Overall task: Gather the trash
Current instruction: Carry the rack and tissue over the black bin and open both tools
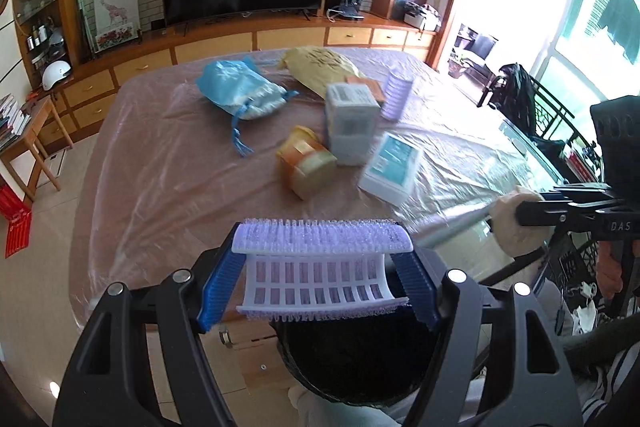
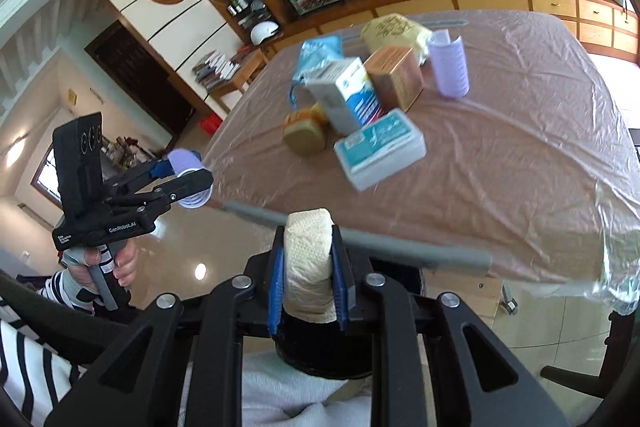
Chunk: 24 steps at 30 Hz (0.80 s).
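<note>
**Trash in both tongs, more on the surface**

Trash is held in each hand's tongs, off the near edge of the surface (image 1: 168, 155), which has a thin clear plastic sheet over a pink-brown cover.

The left tongs (image 1: 320, 279) are partly closed on a lilac and white plastic hair roller with short bristles (image 1: 320, 267). The roller lies sideways, and the blue pads (image 1: 218, 287) press on its two ends. From the right camera, these tongs (image 2: 188, 183) show white writing on the black body: "GenRobot.AI" and small words that look like "Data Acquisition System".

The right tongs (image 2: 307, 287) are closed tight on a crumpled cream paper towel wad (image 2: 308, 255), which sticks out past the blue pads (image 2: 276, 291). From the left camera, the letters "DAS" can be read on the body of the right tongs (image 1: 504, 217).

More things sit together near the middle of the surface: a light blue drawstring pouch (image 1: 240, 91), a yellow bag with dark writing too blurred to read (image 1: 320, 67), a tall white box with blue print (image 2: 348, 95), a copper-brown box (image 2: 396, 77), a second lilac hair roller standing upright (image 2: 450, 67), a yellow round tub lying on its side (image 2: 304, 131), and a flat white box with a teal label (image 2: 380, 147). Their labels are too blurred to read.

A grey foam tube (image 2: 360, 237) runs along the near edge of the surface.
</note>
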### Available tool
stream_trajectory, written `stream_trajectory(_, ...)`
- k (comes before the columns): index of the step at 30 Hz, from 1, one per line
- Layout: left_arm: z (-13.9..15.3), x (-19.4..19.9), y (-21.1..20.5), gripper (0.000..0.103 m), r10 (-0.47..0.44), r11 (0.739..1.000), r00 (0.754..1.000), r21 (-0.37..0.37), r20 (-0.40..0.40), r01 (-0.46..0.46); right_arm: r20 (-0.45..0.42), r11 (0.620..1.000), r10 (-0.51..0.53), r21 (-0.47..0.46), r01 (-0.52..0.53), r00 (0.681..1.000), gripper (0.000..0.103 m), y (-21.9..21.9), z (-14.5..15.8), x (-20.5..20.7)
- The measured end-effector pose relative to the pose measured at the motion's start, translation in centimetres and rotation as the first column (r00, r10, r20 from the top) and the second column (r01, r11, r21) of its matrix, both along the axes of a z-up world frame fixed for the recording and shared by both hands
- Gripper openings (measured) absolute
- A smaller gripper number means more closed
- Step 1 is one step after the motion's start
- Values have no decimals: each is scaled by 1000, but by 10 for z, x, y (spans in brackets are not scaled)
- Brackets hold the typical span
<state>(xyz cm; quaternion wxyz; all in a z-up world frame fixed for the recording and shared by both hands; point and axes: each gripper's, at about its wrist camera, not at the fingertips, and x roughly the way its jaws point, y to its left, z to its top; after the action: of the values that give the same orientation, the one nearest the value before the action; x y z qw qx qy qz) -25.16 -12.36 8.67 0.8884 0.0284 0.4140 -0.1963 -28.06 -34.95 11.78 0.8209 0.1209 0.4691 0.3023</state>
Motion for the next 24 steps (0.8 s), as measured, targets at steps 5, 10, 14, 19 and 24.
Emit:
stream_trajectory(5,-12,-18,-15,72,-49,999,998,-7,-45,49,-10,998,45,-40,-45,999,21,8,-9,-16)
stream_trajectory(10,-28,-32,-25,72,-87,996,993,-7,-85,86,-12,990,79,-113,-80,997,21,18,-21,-23)
stream_trajectory(14,-40,-33,-27,72,-95,995,989,-4,-117,95,-16,982,100,-157,-101,995,21,28,-32,-26)
stream_trajectory(19,-62,-34,-28,73,-93,995,983,5,-156,95,-28,969,118,-215,-122,993,21,41,-48,-27)
stream_trajectory(24,-80,-36,-29,72,-90,995,978,36,-189,98,-43,955,130,-262,-137,991,21,50,-64,-31)
